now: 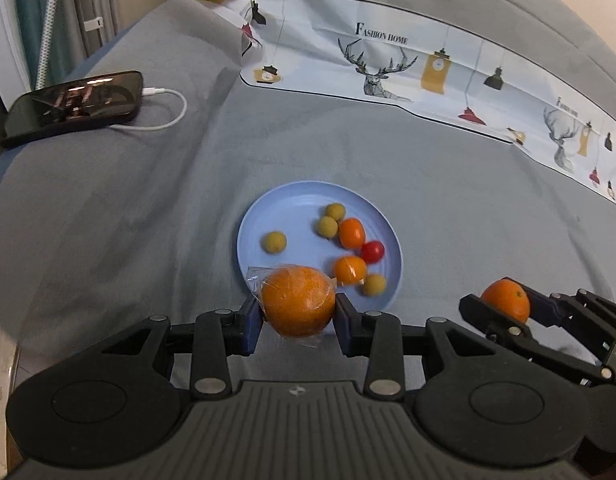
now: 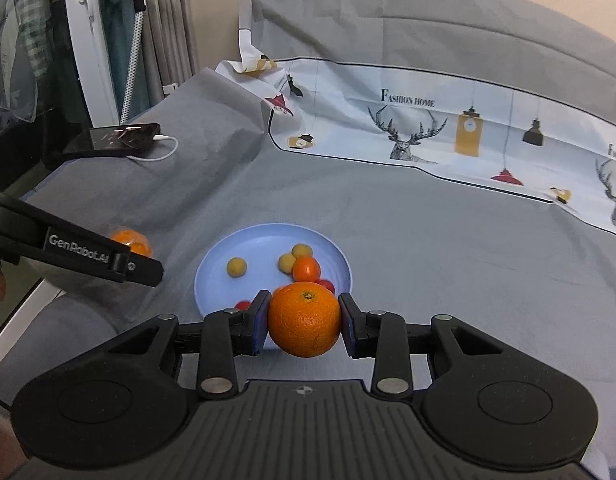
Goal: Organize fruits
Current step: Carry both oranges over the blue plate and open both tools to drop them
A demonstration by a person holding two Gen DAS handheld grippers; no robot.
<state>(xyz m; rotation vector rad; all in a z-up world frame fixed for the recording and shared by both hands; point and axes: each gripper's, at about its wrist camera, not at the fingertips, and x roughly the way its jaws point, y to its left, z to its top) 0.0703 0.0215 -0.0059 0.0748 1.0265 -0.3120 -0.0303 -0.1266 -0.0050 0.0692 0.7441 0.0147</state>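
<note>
A light blue plate (image 1: 292,208) (image 2: 260,240) lies on the grey cloth and holds several small fruits: yellow-green balls (image 1: 273,242), small oranges (image 1: 352,233) and a red tomato (image 1: 373,251). My left gripper (image 1: 298,314) is shut on a plastic-wrapped orange (image 1: 298,300), held over the plate's near rim. My right gripper (image 2: 304,322) is shut on a bare orange (image 2: 304,318) just in front of the plate. The right gripper with its orange (image 1: 506,300) shows right of the plate in the left wrist view. The left gripper's finger (image 2: 140,270) and wrapped orange (image 2: 132,242) show left of the plate.
A black phone (image 1: 76,106) with a white charging cable (image 1: 168,116) lies at the far left of the cloth. A white printed cloth with deer and lamps (image 1: 428,76) lies across the back. Curtains and a white frame (image 2: 84,40) stand at the left.
</note>
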